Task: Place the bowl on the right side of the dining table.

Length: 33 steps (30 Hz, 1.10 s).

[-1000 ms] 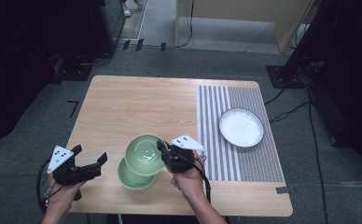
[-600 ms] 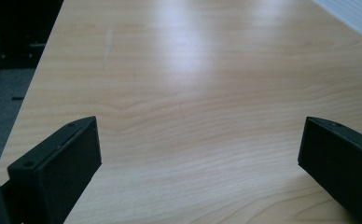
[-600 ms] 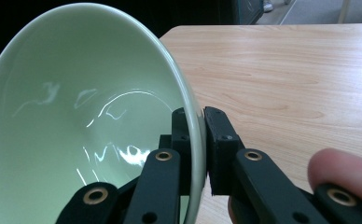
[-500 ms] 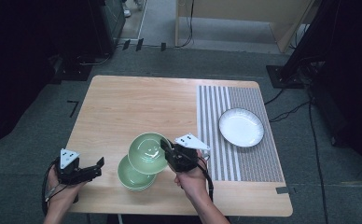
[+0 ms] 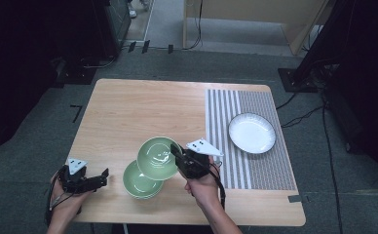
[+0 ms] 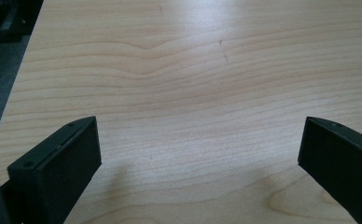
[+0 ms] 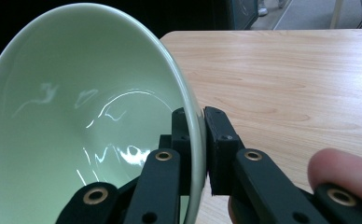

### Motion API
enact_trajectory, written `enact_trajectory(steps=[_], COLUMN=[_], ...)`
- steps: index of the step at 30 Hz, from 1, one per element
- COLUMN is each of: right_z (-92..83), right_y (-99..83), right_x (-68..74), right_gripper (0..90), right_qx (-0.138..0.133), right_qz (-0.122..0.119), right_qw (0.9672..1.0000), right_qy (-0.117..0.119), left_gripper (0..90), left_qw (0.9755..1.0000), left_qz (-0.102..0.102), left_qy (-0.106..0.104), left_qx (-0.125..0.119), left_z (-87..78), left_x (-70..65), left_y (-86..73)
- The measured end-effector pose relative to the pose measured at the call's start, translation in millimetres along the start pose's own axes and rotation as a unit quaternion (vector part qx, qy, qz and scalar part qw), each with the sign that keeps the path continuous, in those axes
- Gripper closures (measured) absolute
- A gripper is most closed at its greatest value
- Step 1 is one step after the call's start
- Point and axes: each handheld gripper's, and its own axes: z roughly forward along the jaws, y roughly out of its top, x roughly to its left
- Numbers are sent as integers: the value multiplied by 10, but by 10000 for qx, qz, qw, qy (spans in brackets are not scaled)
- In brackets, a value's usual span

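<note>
Nearest me, at the near left corner of the bench [image 5: 128, 107], my left claw [image 5: 102, 176] has sunk lower since a second ago and drawn back toward the edge; it now sits just above the wood, left of the stacked green bowl [image 5: 139, 183]. Its jaws stand wide apart with only bare bench grain between them, as the left gripper view shows. My left hand [image 5: 63, 197] wraps the body from behind, wrist coming in from the near edge.

My right claw [image 5: 174, 152] has hardly shifted in that time. It is clamped tight on the rim of the lifted green bowl [image 5: 155, 157], one jaw inside the bowl and one outside, seen clearly in the right gripper view. That bowl hangs tilted, its mouth turned up and toward the left, just above and overlapping the far right edge of the stacked bowl, which stays flat on the bench. My right hand [image 5: 204, 185] grips from below, forearm rising from the near edge, the claw pointing left and away.

Counting: two green bowls, one held and one resting. Farther off, right of the lifted bowl, one white plate [image 5: 252, 132] lies on one striped mat [image 5: 248, 141].
</note>
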Motion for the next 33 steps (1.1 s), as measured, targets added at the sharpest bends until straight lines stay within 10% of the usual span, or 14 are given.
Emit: enact_trajectory(steps=[33], right_z=[-259], right_y=[140], right_x=[-376], right_gripper=[839], right_qx=[-197], right_qz=[125], right_qw=[9989], right_qy=[-411], left_gripper=[0], left_qw=[9996], left_qz=[3], left_qy=[12], left_qx=[276], left_z=[83], left_x=[7], left_y=[-33])
